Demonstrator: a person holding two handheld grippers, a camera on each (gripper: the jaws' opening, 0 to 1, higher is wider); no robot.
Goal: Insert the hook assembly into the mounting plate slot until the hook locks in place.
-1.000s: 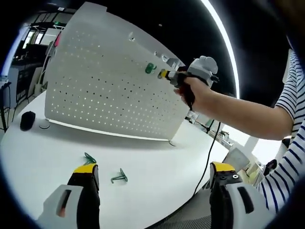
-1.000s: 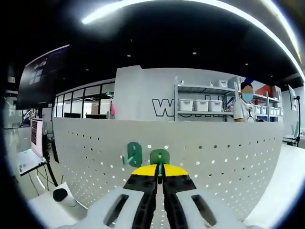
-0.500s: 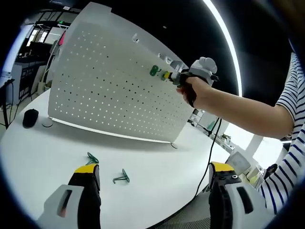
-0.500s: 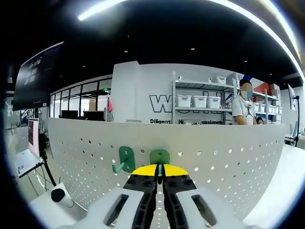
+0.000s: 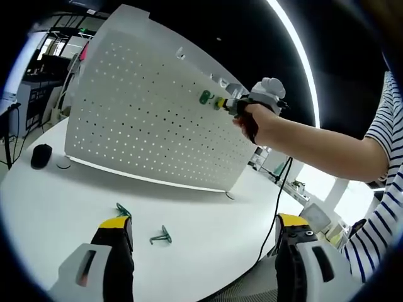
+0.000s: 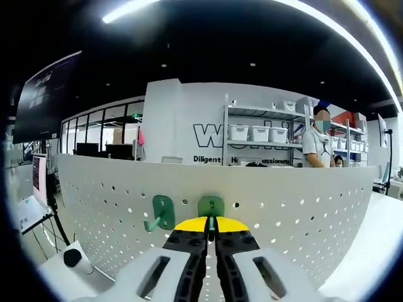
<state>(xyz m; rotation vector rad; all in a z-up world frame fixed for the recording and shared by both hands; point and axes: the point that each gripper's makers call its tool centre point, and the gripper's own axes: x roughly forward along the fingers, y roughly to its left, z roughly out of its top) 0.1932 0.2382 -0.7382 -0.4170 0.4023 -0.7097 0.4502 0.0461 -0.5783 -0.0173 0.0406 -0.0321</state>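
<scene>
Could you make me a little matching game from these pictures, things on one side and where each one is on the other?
Things:
1. green hook in the right claw
2. second green hook
3. loose green hooks
4. black round object

Places:
A. lying on the white table, in front of the left claw
B. on the table beside one end of the pegboard
C. pinched between shut jaws, against the pegboard
D. already hanging on the pegboard, beside the held hook

Pairs: 1-C, 2-D, 3-A, 4-B
</scene>
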